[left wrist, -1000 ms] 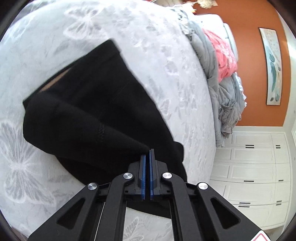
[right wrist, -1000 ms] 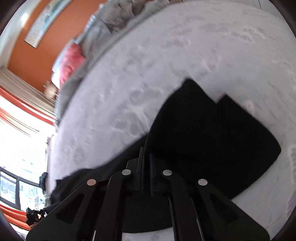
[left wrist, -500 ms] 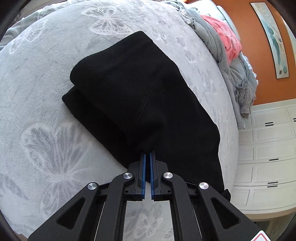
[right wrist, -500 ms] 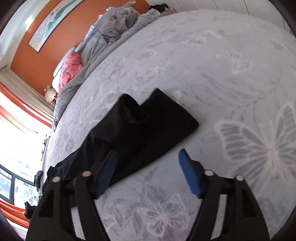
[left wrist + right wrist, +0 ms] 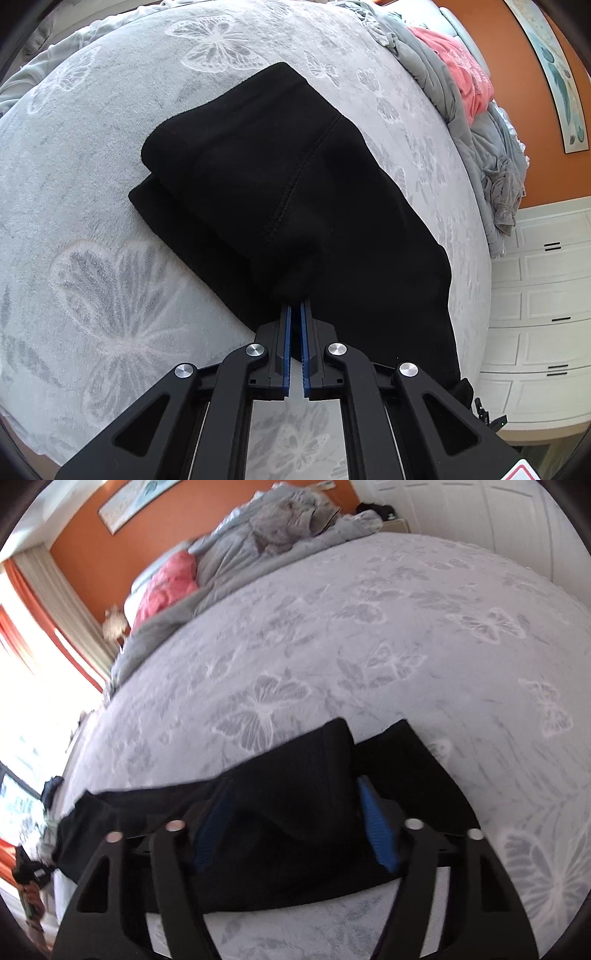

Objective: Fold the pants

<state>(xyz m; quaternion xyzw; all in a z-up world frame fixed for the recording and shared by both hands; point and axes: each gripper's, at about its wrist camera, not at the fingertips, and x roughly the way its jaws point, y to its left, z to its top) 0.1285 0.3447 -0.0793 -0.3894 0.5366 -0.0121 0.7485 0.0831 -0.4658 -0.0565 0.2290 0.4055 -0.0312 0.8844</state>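
Note:
Black pants (image 5: 258, 177) lie folded over on the grey butterfly-print blanket (image 5: 92, 258), a stitched seam running down the top layer. My left gripper (image 5: 295, 306) is shut on the near edge of the top layer, the fabric bunching into its blue pads. In the right wrist view the pants (image 5: 406, 760) lie low in the picture, with two folded ends pointing away. My right gripper (image 5: 291, 797) straddles a raised fold of them and its jaws are closing. The cloth sits between the blue pads (image 5: 373, 830), and I cannot make out a firm pinch.
A heap of grey bedding (image 5: 491, 166) and a pink garment (image 5: 461, 74) lie at the head of the bed. White drawers (image 5: 546, 295) stand past the bed's edge. A bright window (image 5: 22, 709) and orange wall (image 5: 92, 554) are at the left.
The left gripper lowered the black cloth onto the blanket and stayed shut on it. The right gripper let go, opened wide beside the pants, then came back over a fold and narrowed.

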